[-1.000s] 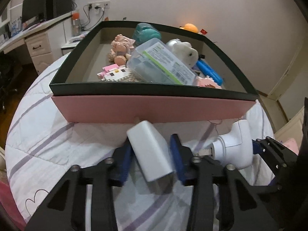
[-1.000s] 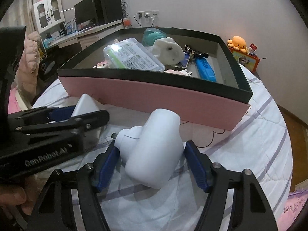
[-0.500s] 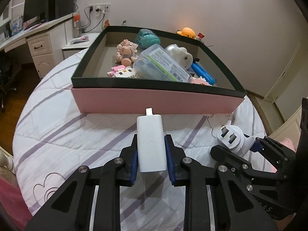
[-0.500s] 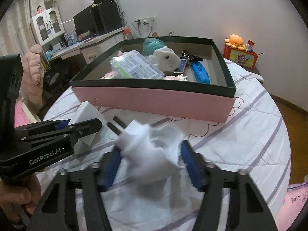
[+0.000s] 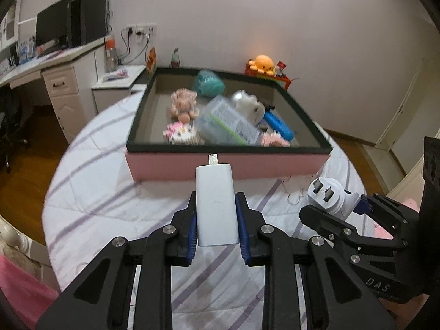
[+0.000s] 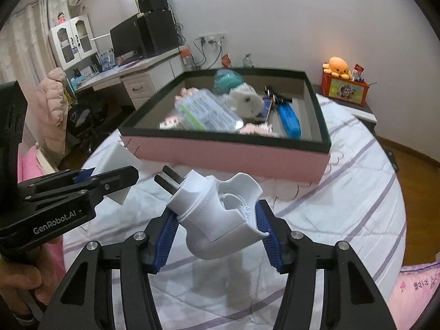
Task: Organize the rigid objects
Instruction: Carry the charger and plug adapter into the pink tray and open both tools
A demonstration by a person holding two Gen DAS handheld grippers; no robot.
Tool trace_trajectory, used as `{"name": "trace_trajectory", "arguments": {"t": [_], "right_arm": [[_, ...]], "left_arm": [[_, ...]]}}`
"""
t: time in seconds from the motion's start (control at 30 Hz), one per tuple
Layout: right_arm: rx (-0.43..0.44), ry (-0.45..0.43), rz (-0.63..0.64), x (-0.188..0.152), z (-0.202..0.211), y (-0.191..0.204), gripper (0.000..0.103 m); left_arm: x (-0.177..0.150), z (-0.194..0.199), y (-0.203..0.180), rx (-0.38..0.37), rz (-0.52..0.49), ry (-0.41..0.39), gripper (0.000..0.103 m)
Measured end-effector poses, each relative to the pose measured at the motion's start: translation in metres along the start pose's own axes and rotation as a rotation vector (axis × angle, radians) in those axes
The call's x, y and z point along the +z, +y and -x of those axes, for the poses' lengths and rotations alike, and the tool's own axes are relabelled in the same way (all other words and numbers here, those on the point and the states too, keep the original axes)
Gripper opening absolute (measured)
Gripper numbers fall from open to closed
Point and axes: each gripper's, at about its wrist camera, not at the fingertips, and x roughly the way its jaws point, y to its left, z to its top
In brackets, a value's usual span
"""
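Right up close in the left wrist view, we've got our left gripper (image 5: 216,220) clamped tight on a flat white charger block (image 5: 216,206), blue pads (image 5: 192,229) pressing both of its long sides. It stands upright in the lower middle of the frame with a small metal connector (image 5: 213,159) poking out of its top end. Over at the lower right of that same view, our right gripper (image 5: 338,206) shows from the side, with the prongs of its plug facing us.

In the right wrist view, our right gripper (image 6: 214,228) is closed on a chunky white plug adapter (image 6: 220,214), lower middle of the frame, tilted so its two dark prongs (image 6: 167,177) point toward the upper left. The blue pads (image 6: 165,233) sit against it on both sides. Our left gripper (image 6: 82,189) comes in from the left edge there, with the charger block (image 6: 118,162) sticking out of it, and a hand (image 6: 19,283) wraps the handle at the lower left.

Both things hang above the white bedspread with purple stripes (image 5: 110,206), not touching it.

Just behind, mid frame, sits the pink box with a dark green rim (image 5: 225,165). Inside it, kinda blurry, are a clear plastic case with a green label (image 5: 228,123), a blue tube (image 5: 279,122), a white plush thing (image 5: 247,104), a teal object (image 5: 209,84) and a pink toy (image 5: 183,104).

Farther back, an orange octopus plush (image 5: 261,63) sits by the wall in the upper middle, and a desk with a monitor (image 5: 52,31) fills the upper left.
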Motion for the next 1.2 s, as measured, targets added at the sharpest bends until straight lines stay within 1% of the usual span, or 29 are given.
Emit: {"name": "trace_trajectory", "arguments": {"t": [0.17,0.33,0.5,0.63,0.83,1.0,1.1,1.13,1.17,1.2], "right_arm": [[-0.002,-0.05,0.019,0.029,0.011,0.004,0.057],[-0.013,-0.095,0.043,0.067,0.014,0.002,0.057],[-0.027,-0.087,0.038,0.102,-0.003,-0.007,0.057],[-0.051,-0.039,0.019,0.127,-0.037,-0.02,0.057],[-0.086,0.017,-0.041,0.144,-0.082,-0.054,0.057],[-0.119,0.062,-0.071,0.148,-0.11,-0.074,0.057],[-0.127,0.085,-0.086,0.146,-0.123,-0.082,0.058],[-0.127,0.093,-0.089,0.146,-0.127,-0.084,0.058],[-0.129,0.096,-0.089,0.145,-0.129,-0.084,0.06],[-0.128,0.095,-0.088,0.143,-0.13,-0.085,0.063]], "left_arm": [[0.023,0.012,0.0,0.015,-0.022,-0.047,0.025],[0.053,0.017,0.005,0.038,-0.038,-0.101,0.025],[0.086,0.006,0.01,0.059,-0.053,-0.133,0.025],[0.11,-0.02,0.014,0.062,-0.047,-0.127,0.025],[0.136,-0.069,0.019,0.061,-0.048,-0.082,0.025],[0.144,-0.114,0.015,0.058,-0.078,-0.016,0.025],[0.142,-0.136,0.013,0.074,-0.086,0.031,0.026],[0.141,-0.14,0.013,0.081,-0.088,0.038,0.026],[0.14,-0.143,0.013,0.092,-0.091,0.038,0.029],[0.139,-0.144,0.012,0.094,-0.097,0.038,0.036]]}}
